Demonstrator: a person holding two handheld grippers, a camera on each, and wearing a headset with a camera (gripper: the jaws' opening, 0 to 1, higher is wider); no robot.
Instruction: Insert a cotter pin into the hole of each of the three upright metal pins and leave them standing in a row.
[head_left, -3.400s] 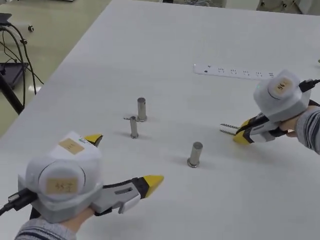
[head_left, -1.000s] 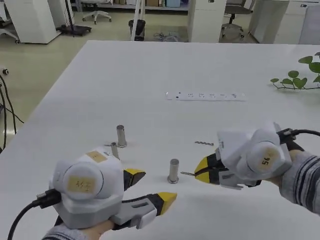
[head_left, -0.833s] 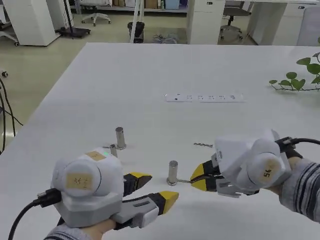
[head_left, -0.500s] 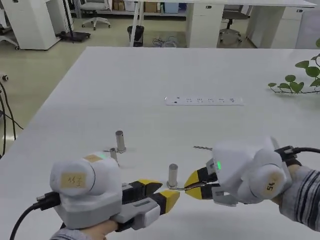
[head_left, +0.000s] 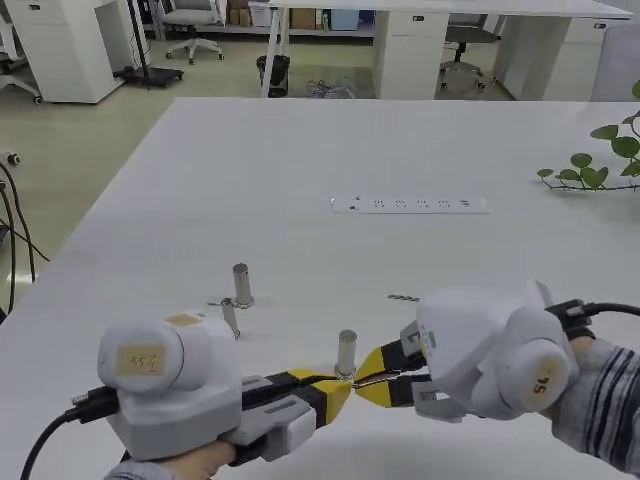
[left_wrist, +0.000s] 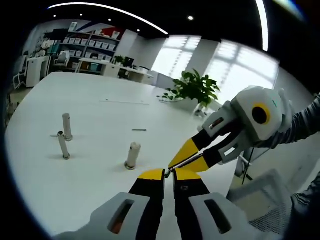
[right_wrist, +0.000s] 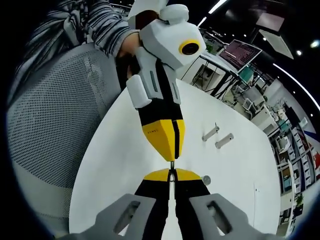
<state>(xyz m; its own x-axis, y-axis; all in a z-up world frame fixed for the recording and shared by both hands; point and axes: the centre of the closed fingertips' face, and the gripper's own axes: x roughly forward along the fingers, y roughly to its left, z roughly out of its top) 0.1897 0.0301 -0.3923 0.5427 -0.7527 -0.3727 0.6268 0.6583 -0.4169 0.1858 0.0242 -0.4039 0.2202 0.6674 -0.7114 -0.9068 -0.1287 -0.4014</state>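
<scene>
Since last check, left claw (head_left: 330, 388) has closed onto the cotter pin (head_left: 352, 381) clamped in right claw (head_left: 368, 388), tips meeting; metal pin (head_left: 347, 353) just beyond. Handover judged underway.

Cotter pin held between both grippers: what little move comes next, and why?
Probably the left gripper lets go, so the right gripper can slide the cotter pin into the near metal pin. Both pinch it tip to tip beside that pin.
</scene>
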